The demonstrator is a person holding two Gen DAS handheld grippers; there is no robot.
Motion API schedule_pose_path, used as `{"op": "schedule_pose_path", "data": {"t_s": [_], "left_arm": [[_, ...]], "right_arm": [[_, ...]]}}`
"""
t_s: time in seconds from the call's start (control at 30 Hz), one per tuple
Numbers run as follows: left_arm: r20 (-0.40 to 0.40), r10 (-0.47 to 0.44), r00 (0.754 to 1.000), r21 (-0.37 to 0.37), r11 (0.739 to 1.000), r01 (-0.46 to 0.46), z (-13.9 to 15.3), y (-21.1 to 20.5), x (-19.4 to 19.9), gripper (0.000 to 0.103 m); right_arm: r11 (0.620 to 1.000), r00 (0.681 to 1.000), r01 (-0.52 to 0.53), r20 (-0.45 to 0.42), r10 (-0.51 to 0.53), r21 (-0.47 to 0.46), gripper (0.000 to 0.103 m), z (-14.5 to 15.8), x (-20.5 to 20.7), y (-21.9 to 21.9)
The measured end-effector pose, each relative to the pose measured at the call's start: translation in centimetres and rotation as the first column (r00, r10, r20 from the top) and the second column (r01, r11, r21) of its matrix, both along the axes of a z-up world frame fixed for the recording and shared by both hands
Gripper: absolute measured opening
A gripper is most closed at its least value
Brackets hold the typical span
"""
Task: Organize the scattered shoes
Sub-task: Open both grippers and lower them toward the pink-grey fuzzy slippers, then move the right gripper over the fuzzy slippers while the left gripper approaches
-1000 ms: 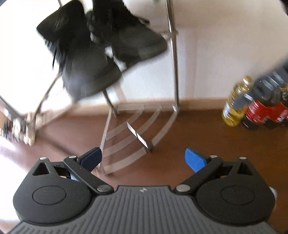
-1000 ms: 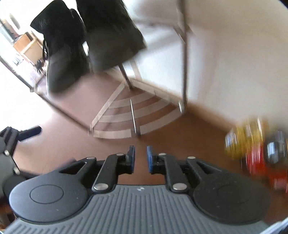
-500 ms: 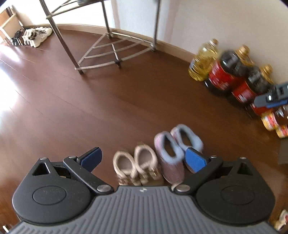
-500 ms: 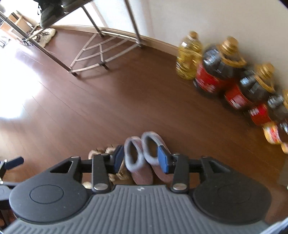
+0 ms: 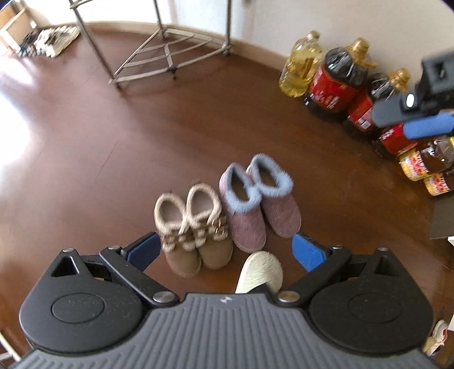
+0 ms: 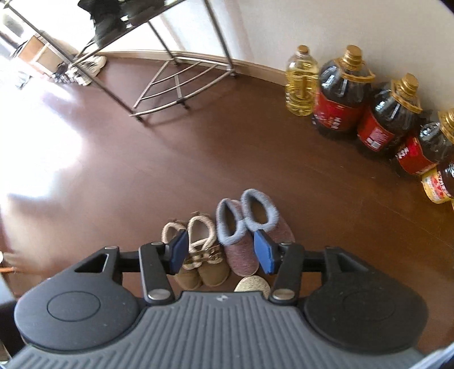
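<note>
A pair of tan fur-lined shoes (image 5: 193, 227) (image 6: 198, 255) stands on the brown floor beside a pair of pink slippers with blue fur trim (image 5: 255, 204) (image 6: 244, 232). The toe of a cream slipper (image 5: 259, 274) (image 6: 252, 283) lies just in front of them, partly hidden by the gripper bodies. My left gripper (image 5: 227, 248) is open and empty, held above the shoes. My right gripper (image 6: 221, 249) is open and empty, also above the shoes; part of it shows at the right edge of the left wrist view (image 5: 417, 113).
A metal shoe rack (image 5: 164, 54) (image 6: 178, 79) stands by the wall at the back, with black shoes (image 6: 107, 17) on its upper shelf. Several oil bottles (image 5: 337, 76) (image 6: 343, 93) line the wall at the right. More shoes (image 5: 51, 39) lie at the far left.
Both views have swung down from the rack and its black shoes to the floor pairs. The right gripper has opened from nearly shut. The cream slipper toe has come into view.
</note>
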State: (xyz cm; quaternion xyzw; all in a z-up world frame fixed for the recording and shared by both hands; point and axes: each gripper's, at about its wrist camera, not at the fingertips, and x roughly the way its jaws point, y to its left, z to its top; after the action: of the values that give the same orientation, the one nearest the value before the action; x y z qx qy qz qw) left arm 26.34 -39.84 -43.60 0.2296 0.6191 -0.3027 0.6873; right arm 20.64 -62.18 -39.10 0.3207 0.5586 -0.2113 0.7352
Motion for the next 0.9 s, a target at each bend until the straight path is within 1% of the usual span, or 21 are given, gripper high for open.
{"op": "schedule_pose_path", "data": {"t_s": [0.07,0.1,0.13,0.23,0.27,0.37,0.4,0.47,0.53,0.63,0.73,0.8,0.9], "left_arm": [[-0.014,0.031,0.999,0.011,0.999,-0.03,0.8,-0.2,-0.4,0.1],[-0.019,0.05,0.999,0.011,0.999,-0.05,1.2,-0.4,-0.5,0.1],[-0.024,0.069,0.997,0.012,0.998,-0.069,1.5,-0.7,-0.6,0.1],[-0.029,0.128,0.991,0.001,0.992,-0.128,2.1,-1.7,-0.8,0.1],[-0.028,0.159,0.987,0.003,0.987,-0.159,1.7,-2.4,-1.0,0.1],[-0.018,0.225,0.974,0.016,0.974,-0.224,0.1,-4.6,-1.7,0.1],[-0.018,0.231,0.973,0.018,0.973,-0.231,-0.2,-5.0,-1.8,0.1],[-0.03,0.246,0.969,0.03,0.969,-0.245,-2.2,-6.9,-3.0,0.1],[-0.039,0.255,0.966,0.033,0.967,-0.254,-3.3,-8.0,-4.3,0.1],[-0.08,0.28,0.957,0.055,0.96,-0.276,-5.0,-9.0,-6.1,0.1],[-0.13,0.313,0.941,0.066,0.95,-0.306,-6.8,-9.4,-7.3,0.1],[-0.143,0.322,0.936,0.067,0.946,-0.316,-7.6,-9.7,-7.6,0.1],[-0.154,0.328,0.932,0.067,0.945,-0.321,-9.5,-9.8,-7.9,0.1]], "right_arm": [[1.0,1.0,-0.017,0.007,0.017,0.0,0.059,2.1,0.2,0.4],[1.0,1.0,-0.022,0.013,0.022,0.0,0.063,2.6,0.2,0.3],[0.999,0.999,-0.035,0.015,0.035,0.002,0.065,2.9,0.3,0.0],[0.996,0.996,-0.084,0.017,0.083,0.009,0.065,3.8,0.6,-1.1],[0.994,0.994,-0.104,0.017,0.103,0.017,0.065,3.6,0.8,-1.8],[0.984,0.986,-0.169,0.016,0.168,0.049,0.065,2.4,1.4,-4.1],[0.981,0.983,-0.186,0.015,0.185,0.059,0.065,1.8,1.5,-4.9],[0.972,0.975,-0.221,0.017,0.221,0.083,0.065,0.7,1.6,-6.6],[0.964,0.969,-0.248,0.011,0.248,0.1,0.066,-0.4,1.5,-7.9],[0.957,0.965,-0.256,-0.021,0.261,0.134,0.066,-2.5,1.1,-9.5],[0.953,0.964,-0.253,-0.038,0.263,0.165,0.066,-4.7,0.5,-10.2],[0.95,0.962,-0.255,-0.054,0.268,0.181,0.066,-6.3,0.3,-10.3],[0.942,0.955,-0.264,-0.084,0.285,0.205,0.066,-8.9,0.5,-9.8]]}}
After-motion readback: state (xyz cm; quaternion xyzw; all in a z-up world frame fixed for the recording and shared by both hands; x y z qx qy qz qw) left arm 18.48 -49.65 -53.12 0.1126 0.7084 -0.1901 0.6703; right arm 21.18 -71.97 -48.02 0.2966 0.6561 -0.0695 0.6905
